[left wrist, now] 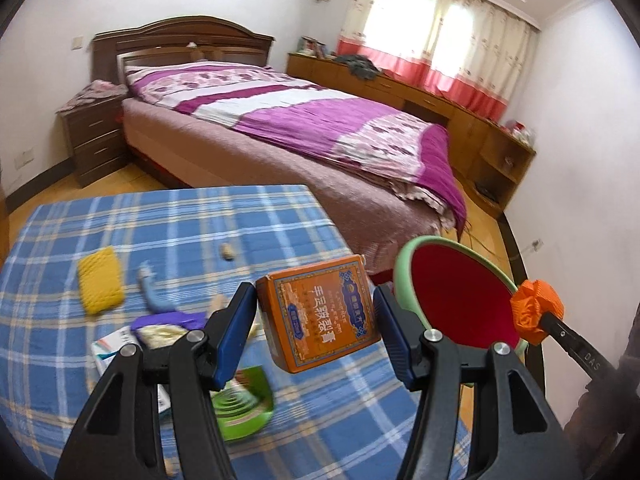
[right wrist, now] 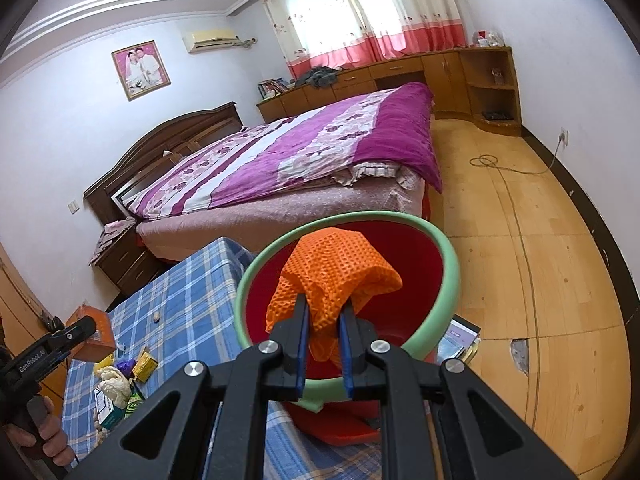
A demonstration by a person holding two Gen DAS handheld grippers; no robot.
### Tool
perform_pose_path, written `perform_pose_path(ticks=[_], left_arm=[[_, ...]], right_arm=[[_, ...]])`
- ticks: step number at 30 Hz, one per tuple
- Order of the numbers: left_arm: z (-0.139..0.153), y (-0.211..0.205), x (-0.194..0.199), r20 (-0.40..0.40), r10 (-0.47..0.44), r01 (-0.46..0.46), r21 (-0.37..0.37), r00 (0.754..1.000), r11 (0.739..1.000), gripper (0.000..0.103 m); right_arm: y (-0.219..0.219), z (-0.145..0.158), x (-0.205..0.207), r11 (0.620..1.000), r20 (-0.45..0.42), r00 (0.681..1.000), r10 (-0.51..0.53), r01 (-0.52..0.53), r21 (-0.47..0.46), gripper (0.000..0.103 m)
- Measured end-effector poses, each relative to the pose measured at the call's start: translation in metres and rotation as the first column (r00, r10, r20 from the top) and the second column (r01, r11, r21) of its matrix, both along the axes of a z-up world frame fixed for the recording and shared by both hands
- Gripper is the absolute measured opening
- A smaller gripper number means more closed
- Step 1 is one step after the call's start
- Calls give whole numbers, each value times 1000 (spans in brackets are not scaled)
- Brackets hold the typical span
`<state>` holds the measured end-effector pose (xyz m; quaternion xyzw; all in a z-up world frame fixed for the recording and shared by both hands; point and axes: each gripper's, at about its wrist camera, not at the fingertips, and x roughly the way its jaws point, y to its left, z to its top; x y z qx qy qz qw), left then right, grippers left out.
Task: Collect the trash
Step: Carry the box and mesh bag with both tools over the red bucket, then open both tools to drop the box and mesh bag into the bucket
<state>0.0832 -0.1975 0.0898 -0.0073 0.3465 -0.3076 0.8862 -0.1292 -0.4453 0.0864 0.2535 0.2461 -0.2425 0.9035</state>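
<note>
My left gripper (left wrist: 316, 312) is shut on an orange box (left wrist: 318, 314) with printed text and holds it above the blue checked table (left wrist: 180, 216). It shows small at the left of the right wrist view (right wrist: 90, 330). My right gripper (right wrist: 324, 314) is shut on an orange mesh cloth (right wrist: 334, 280), held over the mouth of a red bin with a green rim (right wrist: 450, 276). In the left wrist view the bin (left wrist: 460, 296) is right of the box, with the crumpled orange cloth (left wrist: 536, 308) at its right rim.
On the table lie a yellow sponge (left wrist: 99, 280), a blue scrap (left wrist: 150, 284), a purple wrapper (left wrist: 168, 320), a green coil box (left wrist: 244, 404), a white carton (left wrist: 114, 350) and a small nut (left wrist: 228, 251). A bed (left wrist: 304, 132) stands behind. Wooden floor (right wrist: 540, 280) lies right.
</note>
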Motion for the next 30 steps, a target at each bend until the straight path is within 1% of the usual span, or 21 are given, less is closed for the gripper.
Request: perform_pose_path(ticks=[8, 16, 23, 30], left_arm=[[-6, -56, -6, -3, -111, 111, 24, 994, 993, 61], [-18, -111, -14, -11, -215, 215, 58, 977, 975, 61], [-32, -143, -18, -30, -270, 272, 89, 962, 958, 61], [-47, -160, -15, -67, -294, 300, 106, 954, 948, 62]], right_arm=[[-17, -10, -2, 1000, -12, 1000, -8, 8, 25, 17], [-34, -23, 1, 998, -24, 1000, -12, 13, 62, 18], [-43, -33, 1, 996, -31, 999, -22, 24, 81, 18], [-49, -36, 0, 996, -27, 999, -28, 30, 80, 18]])
